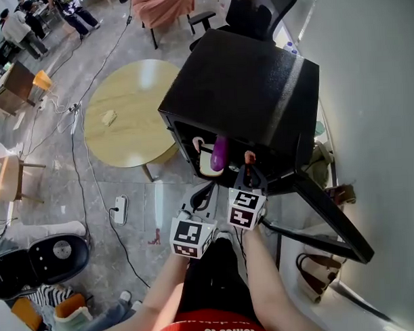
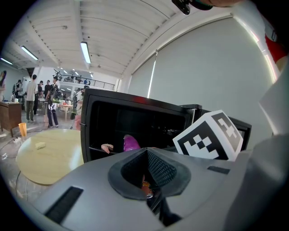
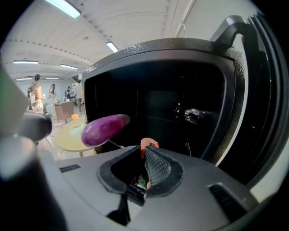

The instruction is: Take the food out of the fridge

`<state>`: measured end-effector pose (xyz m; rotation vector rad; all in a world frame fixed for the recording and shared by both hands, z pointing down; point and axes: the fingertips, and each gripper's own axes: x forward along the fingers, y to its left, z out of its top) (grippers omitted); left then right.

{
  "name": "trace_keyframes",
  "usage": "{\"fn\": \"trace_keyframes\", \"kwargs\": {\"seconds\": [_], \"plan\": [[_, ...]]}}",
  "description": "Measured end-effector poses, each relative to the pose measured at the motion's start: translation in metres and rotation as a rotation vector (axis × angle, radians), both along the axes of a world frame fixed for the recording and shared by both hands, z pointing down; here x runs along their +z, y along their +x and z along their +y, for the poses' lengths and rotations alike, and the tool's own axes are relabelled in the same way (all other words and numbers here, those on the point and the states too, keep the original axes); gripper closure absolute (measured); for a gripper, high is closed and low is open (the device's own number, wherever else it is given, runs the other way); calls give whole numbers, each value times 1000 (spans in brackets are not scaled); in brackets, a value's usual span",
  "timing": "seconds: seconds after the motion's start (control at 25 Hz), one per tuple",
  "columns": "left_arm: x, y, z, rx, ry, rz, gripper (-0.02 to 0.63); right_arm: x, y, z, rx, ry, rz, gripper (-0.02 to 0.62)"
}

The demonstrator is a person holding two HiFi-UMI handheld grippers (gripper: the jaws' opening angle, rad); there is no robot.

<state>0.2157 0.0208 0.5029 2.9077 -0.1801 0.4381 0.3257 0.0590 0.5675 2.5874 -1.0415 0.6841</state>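
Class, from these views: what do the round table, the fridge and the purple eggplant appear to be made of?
Round table: pale wood or wood-look laminate, smooth, with soft glare. Fridge: black, semi-gloss casing, painted metal or plastic; its top shows a sheen. Eggplant: even purple gloss, possibly a plastic model.

**Black fridge, purple eggplant, grey tools**

The fridge (image 1: 245,92) is glossy black outside and dark inside. In it an eggplant (image 3: 104,129) shines purple, with an orange-pink food piece (image 3: 149,143) to its right and a pale pink piece (image 1: 198,143) to its left. The left gripper (image 2: 147,152) and right gripper (image 3: 145,150) are grey with black dimpled pads. The left marker cube (image 1: 192,238) and right marker cube (image 1: 245,209) are white with black squares. Far left, the round table (image 1: 127,113) is pale wood on a mottled grey floor (image 1: 93,192).
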Motion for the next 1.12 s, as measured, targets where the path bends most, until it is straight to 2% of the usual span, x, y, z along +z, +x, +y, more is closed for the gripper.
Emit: {"fn": "trace_keyframes", "kwargs": {"seconds": [0.16, 0.64, 1.12], "plan": [[2, 1, 0, -2, 0, -2, 603, -2, -1, -1, 0, 61, -12, 568], [-4, 6, 1, -3, 6, 8, 603, -29, -14, 10, -25, 127, 30, 569], [-33, 1, 0, -7, 37, 38, 603, -81, -47, 14, -115, 151, 88, 569]]}}
